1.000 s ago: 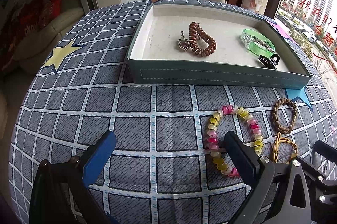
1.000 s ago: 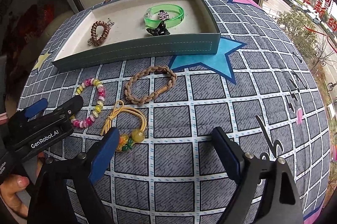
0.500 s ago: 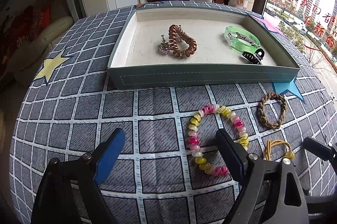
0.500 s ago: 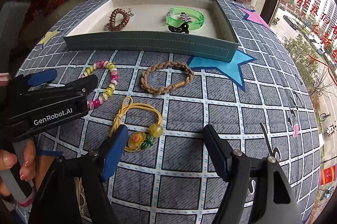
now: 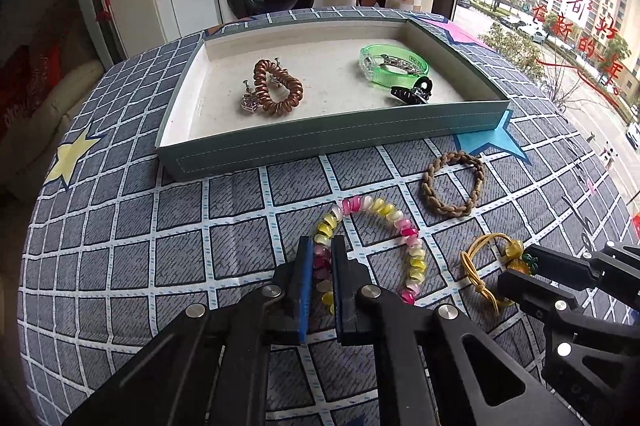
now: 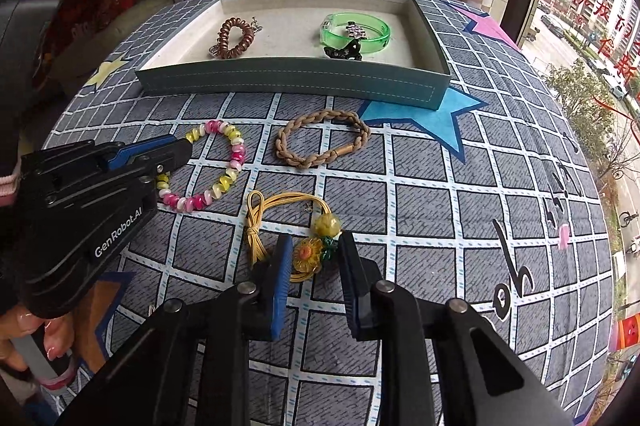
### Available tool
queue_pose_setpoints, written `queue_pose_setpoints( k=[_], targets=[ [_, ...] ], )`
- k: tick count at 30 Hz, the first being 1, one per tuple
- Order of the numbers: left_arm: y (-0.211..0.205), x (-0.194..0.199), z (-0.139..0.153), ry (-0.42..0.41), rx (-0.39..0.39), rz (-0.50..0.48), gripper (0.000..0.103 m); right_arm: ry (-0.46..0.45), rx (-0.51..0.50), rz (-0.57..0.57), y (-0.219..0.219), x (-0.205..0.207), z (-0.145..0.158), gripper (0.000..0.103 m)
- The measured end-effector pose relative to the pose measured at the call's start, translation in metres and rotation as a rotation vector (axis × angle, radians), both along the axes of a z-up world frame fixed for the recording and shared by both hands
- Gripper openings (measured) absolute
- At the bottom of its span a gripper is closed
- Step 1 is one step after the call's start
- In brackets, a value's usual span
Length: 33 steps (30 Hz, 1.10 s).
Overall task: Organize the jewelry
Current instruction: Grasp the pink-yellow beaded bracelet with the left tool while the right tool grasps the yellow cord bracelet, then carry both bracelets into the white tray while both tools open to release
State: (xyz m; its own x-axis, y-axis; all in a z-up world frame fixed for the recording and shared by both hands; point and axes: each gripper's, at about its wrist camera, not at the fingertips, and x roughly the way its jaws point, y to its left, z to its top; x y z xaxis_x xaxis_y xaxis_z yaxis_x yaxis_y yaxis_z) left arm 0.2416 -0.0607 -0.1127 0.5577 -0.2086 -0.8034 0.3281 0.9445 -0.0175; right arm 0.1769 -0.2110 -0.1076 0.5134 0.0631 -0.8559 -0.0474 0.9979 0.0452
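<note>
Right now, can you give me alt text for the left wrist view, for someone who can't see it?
The left claw is clamped on a pink, yellow and white beaded bracelet lying on a grey grid-patterned cloth. To its right lie a braided tan cord bracelet and a yellow cord hair tie; behind stands a shallow teal tray holding more accessories.

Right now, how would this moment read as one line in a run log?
left gripper: shut on bead bracelet | right gripper: closing around flower hair tie | braided bracelet: on cloth | tray: four items inside
</note>
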Motion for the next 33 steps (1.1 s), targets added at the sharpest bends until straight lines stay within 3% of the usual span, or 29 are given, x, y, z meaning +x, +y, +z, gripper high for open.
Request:
queue_pose_setpoints(
  k=[2, 3, 12, 23, 33],
  targets=[
    [0.008, -0.002, 0.005, -0.004, -0.028, 0.020, 0.021, -0.004, 0.044, -0.010, -0.009, -0.001, 0.002, 0.025],
    [0.013, -0.003, 0.008, -0.004, -0.047, 0.029, 0.021, -0.006, 0.062, -0.016, -0.014, -0.002, 0.004, 0.011],
    [0.038, -0.010, 0.028, -0.017, -0.131, 0.072, 0.021, -0.029, 0.143, -0.061, -0.044, -0.008, 0.020, 0.012],
    [0.043, -0.017, 0.058, -0.079, -0.158, 0.065, 0.021, -0.083, 0.234, -0.050, -0.057, -0.008, 0.053, 0.012],
    [0.043, 0.009, 0.087, -0.148, -0.145, 0.063, 0.021, -0.143, 0.260, -0.003, -0.048, 0.029, 0.091, 0.012]
  ],
)
